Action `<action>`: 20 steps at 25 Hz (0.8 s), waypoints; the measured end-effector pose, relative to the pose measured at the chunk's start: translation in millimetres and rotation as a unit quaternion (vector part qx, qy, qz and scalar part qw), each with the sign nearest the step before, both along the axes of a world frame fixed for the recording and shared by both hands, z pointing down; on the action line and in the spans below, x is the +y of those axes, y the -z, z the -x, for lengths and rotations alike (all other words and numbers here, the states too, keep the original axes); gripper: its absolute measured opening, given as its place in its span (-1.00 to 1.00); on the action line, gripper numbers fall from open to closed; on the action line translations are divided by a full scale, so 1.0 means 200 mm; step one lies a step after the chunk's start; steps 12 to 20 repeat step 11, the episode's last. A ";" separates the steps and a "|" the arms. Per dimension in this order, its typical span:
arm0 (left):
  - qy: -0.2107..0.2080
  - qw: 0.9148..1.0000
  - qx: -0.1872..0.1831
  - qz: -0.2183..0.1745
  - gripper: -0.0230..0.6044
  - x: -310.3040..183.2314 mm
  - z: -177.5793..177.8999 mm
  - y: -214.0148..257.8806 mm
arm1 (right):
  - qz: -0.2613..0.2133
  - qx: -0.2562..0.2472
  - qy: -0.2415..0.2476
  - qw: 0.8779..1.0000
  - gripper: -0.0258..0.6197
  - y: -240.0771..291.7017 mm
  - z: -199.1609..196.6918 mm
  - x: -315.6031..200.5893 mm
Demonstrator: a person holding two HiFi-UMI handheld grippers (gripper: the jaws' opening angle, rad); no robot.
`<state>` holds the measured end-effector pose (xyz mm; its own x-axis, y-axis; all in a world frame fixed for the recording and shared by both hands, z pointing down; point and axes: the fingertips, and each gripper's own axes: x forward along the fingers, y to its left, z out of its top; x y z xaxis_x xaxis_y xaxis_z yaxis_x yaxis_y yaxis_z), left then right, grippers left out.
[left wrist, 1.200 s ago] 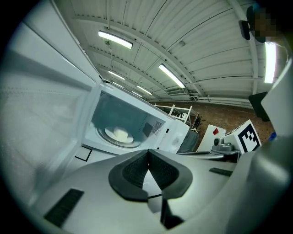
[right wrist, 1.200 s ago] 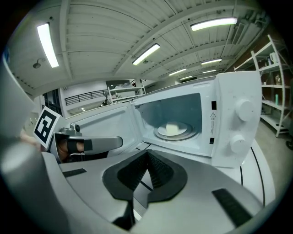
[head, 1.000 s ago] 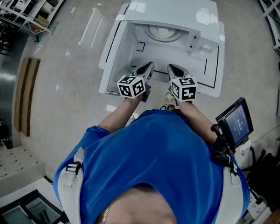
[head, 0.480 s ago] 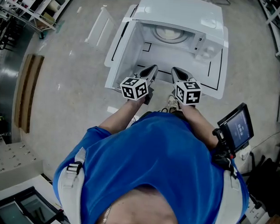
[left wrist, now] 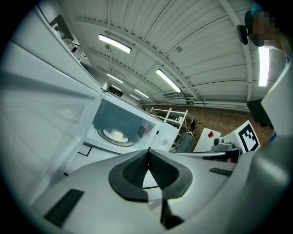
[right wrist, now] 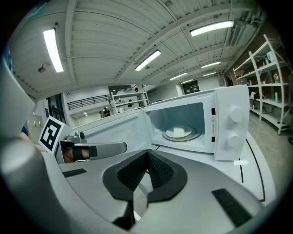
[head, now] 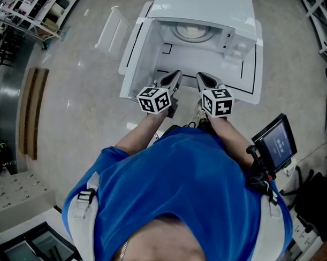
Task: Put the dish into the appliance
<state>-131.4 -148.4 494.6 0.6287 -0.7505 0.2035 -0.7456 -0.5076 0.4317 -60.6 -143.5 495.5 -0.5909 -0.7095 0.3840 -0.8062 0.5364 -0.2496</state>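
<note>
- Microwave (right wrist: 231, 151) – a small warning-triangle label (right wrist: 213, 121) sits on its front panel, left of two knobs (right wrist: 236, 113); the print is too small to read.
- Its door (right wrist: 114, 128) stands open to the left. The dish (right wrist: 194, 134) lies inside the microwave, with a pale lump (right wrist: 178, 131) on it.
- Left gripper (left wrist: 148, 153) – jaws closed tip to tip with nothing between them, over the near edge of the white table (head: 245, 87).
- Right gripper (right wrist: 147, 153) – jaws likewise together and empty, just beside the left gripper.
- A screen (head: 275, 141) stands near right; its text is unreadable.
</note>
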 end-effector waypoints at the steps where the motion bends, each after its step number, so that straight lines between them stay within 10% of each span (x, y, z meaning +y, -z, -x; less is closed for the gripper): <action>1: 0.000 1.000 0.002 0.000 -0.91 -0.01 0.00 0.00 | 0.000 0.000 0.000 1.000 -0.92 0.00 0.00 -0.01; 20: 0.010 0.999 0.030 -0.002 -0.91 0.01 0.01 0.02 | -0.006 0.004 0.005 1.000 -0.92 0.00 0.02 0.04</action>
